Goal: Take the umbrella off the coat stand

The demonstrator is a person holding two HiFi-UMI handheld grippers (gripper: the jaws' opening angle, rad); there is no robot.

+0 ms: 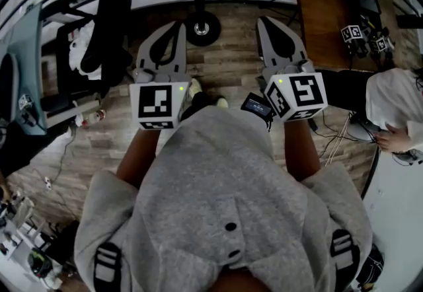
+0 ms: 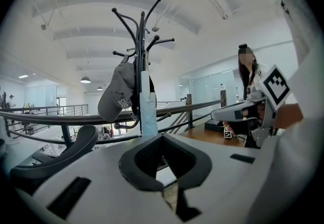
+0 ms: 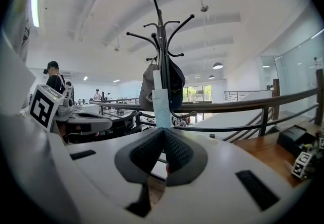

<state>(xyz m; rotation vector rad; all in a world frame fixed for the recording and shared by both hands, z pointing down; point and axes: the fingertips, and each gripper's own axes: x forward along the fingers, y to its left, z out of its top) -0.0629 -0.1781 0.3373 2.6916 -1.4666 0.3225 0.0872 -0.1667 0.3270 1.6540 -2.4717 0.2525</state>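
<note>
**Umbrella (image 2: 148, 111) still on the stand: approach step, both grippers empty**

Hangs furled and pale blue down the pole of the coat stand (image 2: 142, 30), just beside a grey cap (image 2: 119, 94) and in front of a dark bag (image 3: 176, 86). Sits straight ahead in both gripper views, well apart from either tool. Shows in the head view only as a teal strip at the top edge, above the round base (image 1: 203, 28) of the stand.

Left gripper (image 1: 179, 25): jaws pressed together at the tips, nothing between them. Right gripper (image 1: 264, 20): likewise closed, holding nothing. Held side by side, both pointing at the stand.

Judged as the reach-in stage: no contact yet, nothing lifted. Next move calls for opening one pair of jaws before arrival. Then closing on the furled cloth, or on its loop or handle (hanging point not clear in any view). Then lifting up and off the hook rather than pulling straight outward. Worth avoiding: snagging the cap or the bag, or tipping the stand with a sideways tug.
</note>
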